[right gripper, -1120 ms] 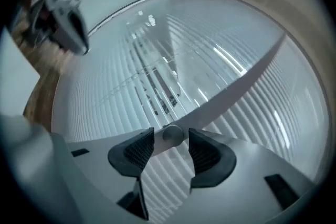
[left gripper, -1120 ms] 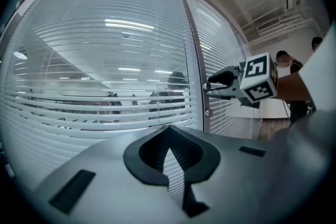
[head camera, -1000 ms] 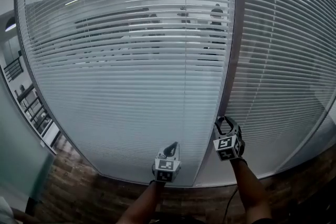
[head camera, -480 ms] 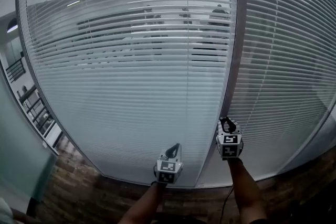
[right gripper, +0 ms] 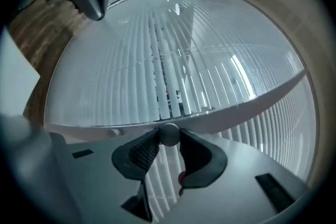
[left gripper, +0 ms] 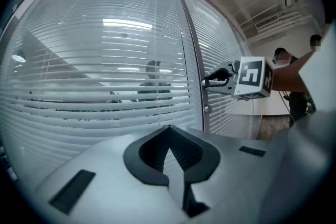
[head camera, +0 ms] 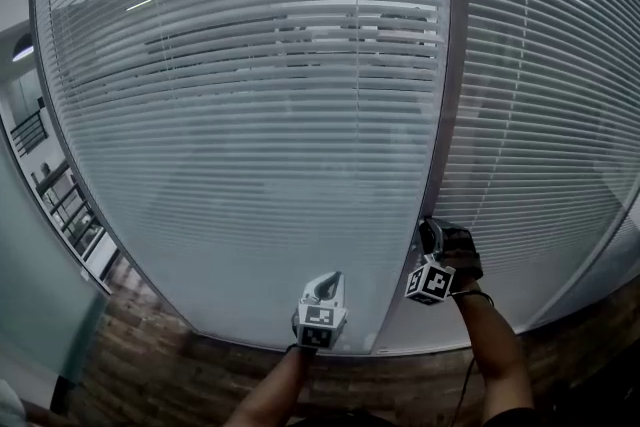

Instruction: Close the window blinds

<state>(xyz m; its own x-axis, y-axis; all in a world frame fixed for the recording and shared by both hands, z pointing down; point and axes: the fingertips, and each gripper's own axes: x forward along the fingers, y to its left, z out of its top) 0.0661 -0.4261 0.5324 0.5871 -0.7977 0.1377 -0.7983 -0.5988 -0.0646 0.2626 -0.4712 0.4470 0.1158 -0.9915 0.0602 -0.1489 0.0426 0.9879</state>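
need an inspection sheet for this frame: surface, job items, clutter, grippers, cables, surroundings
Surface: no table; brick-patterned floor below the window.
Job's things: blinds with slats not fully shut, dim shapes showing through the upper band; round knob at the frame.
Clutter: nothing seen.
Grippers: right gripper is tilted, its jaws have just been closing and now pinch the knob; left gripper is shut and empty, near the pane's lower edge.
Cables: one dark cable under the right forearm.
Surroundings: a person behind the blinds; ceiling lights reflected.
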